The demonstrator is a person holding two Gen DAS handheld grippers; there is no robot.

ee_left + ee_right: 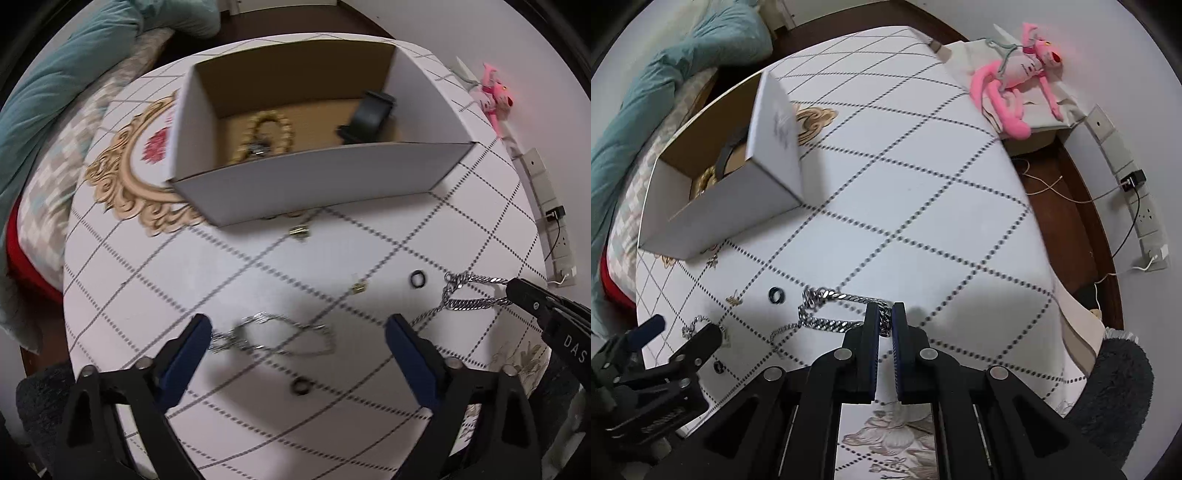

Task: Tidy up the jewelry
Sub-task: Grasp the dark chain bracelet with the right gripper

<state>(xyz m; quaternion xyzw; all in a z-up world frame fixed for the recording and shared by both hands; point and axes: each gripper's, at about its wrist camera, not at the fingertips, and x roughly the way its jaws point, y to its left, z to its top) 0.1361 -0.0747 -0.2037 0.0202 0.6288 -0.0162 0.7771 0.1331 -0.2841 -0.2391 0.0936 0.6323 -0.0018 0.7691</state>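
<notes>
Gold beads and a dark band already lay in the box. Right gripper was clamped on the heavy chain; left gripper gaped above the thin chain, with two rings and small gold pieces left on the table.

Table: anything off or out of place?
Nothing damaged or spilled. Loose jewelry lies scattered outside the box: two dark rings, small gold pieces, a thin silver chain between the open left tongs. The right tongs pinch the heavy chain.
</notes>
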